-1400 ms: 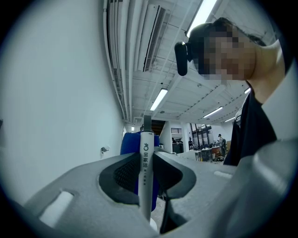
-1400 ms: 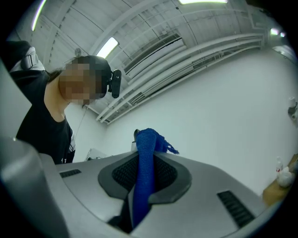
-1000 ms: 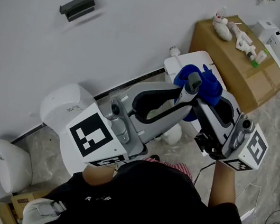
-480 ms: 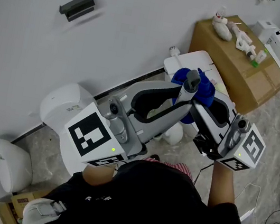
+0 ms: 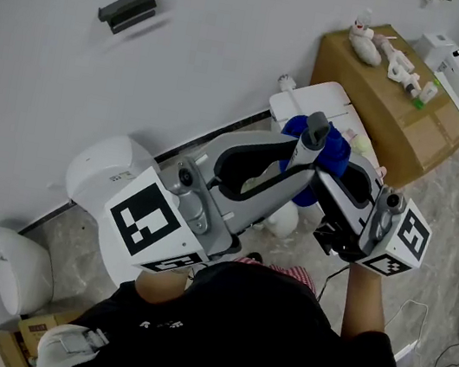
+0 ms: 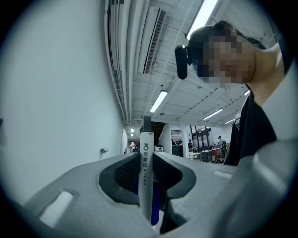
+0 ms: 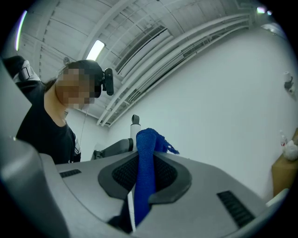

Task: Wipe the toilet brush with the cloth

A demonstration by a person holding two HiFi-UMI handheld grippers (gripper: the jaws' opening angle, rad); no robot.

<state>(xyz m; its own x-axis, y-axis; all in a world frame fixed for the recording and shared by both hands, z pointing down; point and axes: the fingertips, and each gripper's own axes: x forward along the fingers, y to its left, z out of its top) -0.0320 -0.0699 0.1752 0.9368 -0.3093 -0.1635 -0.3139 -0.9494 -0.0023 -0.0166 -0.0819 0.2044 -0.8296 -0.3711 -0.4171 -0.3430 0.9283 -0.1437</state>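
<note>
Right now, the left hand-held gripper (image 6: 147, 155) is squeezing the white handle of the toilet brush (image 5: 313, 140) and holding it up in the air, standing almost straight. The right hand-held gripper (image 7: 145, 160) is pinching the blue cloth (image 5: 337, 150), which is bunching up right beside the handle's top. The handle is looking hard, smooth and maybe slippery, so gripping it low down seems best. The cloth is looking soft and floppy, so a thick fold is probably best to grab.

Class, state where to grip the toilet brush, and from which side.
Probably the slim straight handle of the toilet brush, from its side, as the left gripper does: it fits between the jaws, leaving its upper end free for the blue cloth.
</note>
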